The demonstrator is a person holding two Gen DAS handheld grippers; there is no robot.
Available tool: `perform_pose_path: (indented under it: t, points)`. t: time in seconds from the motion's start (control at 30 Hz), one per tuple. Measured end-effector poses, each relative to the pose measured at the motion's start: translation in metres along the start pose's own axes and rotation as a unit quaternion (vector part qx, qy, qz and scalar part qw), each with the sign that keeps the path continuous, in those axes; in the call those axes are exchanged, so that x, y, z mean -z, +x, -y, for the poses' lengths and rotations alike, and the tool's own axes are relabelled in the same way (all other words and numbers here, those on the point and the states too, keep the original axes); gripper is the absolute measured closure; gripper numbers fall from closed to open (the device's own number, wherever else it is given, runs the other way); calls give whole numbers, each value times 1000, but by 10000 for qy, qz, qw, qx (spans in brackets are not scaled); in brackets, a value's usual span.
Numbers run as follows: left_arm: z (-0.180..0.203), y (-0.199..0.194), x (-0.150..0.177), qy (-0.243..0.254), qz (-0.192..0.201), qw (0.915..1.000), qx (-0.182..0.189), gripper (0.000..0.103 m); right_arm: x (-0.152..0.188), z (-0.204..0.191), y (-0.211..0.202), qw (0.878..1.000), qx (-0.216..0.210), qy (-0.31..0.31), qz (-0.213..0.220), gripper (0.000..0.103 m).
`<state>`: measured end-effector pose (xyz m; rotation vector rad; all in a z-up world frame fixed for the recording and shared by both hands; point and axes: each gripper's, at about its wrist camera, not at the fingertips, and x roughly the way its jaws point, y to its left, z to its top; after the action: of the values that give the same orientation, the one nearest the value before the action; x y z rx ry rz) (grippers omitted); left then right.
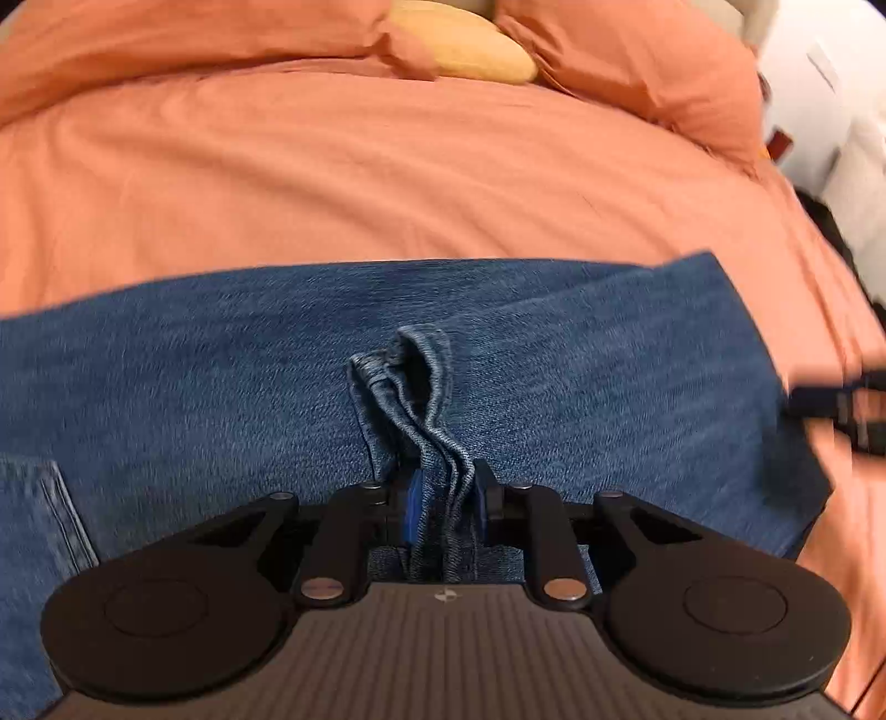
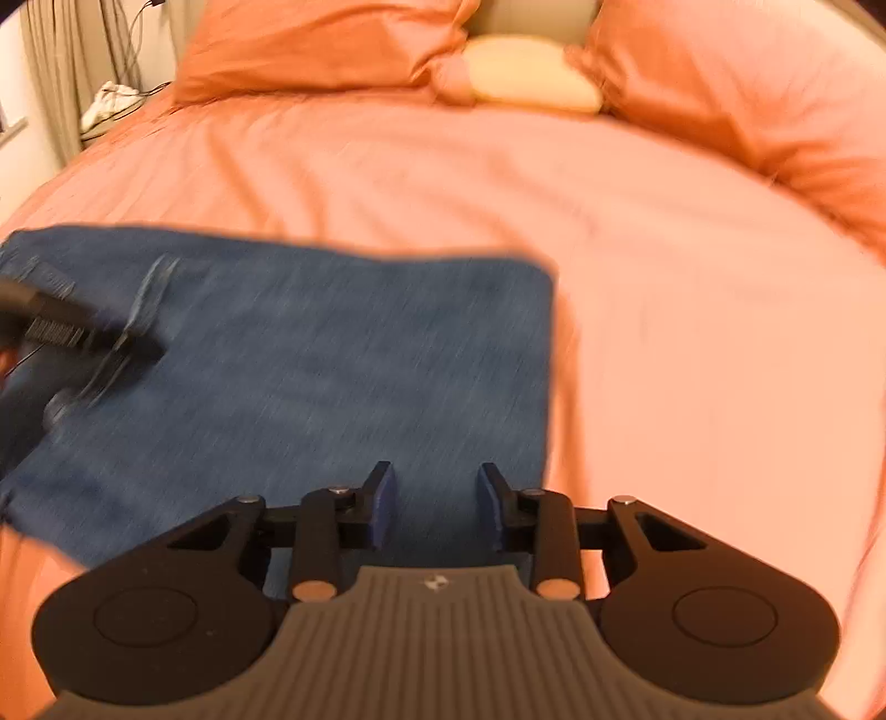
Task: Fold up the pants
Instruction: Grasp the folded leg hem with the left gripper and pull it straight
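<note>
Closest in the left wrist view, the left gripper (image 1: 443, 498) has its blue-padded fingers (image 1: 410, 512) pressed against a bunched fold of denim, a hemmed edge that stands up in a ridge between them. This pinched fold belongs to the blue pants (image 1: 221, 376), which lie spread across the near part of the bed and fill the width of the view. At the far right edge, blurred, the right gripper (image 1: 847, 404) shows just past the denim's edge.

In the right wrist view, the right gripper's fingers stand apart over the pants (image 2: 332, 360), with only flat denim seen in the gap between the pads; nothing is pinched. The cloth's right edge runs just beside it. On the left, blurred, the left gripper (image 2: 83, 332) sits over the denim.

Beyond the pants stretches the orange bedspread (image 2: 609, 221), smooth with soft creases. At the head of the bed lie two orange pillows (image 2: 326, 44), with a pale yellow cushion (image 2: 526, 72) between them.
</note>
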<state>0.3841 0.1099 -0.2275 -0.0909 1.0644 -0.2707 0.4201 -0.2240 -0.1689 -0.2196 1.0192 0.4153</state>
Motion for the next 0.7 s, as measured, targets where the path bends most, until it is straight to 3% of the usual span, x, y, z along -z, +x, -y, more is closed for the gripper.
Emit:
perform_pose_path:
  t: [0.2,0.4,0.6,0.7]
  points:
    - [4,8,-5,65,-67,10000,-25,77,-52,21,45,9969,366,682,163,84]
    - [-5,10,1,14,47,9998,172,77,-58,27,97,9934,612,968,-24,90]
    - [-5,1,2,-24,47,9999,123,77,-62,24,87,9933,735,863,-238,90]
    - [-1,-10,4,-78,10,10000,18,72,-53,20,68,9946,617,727,-411,90]
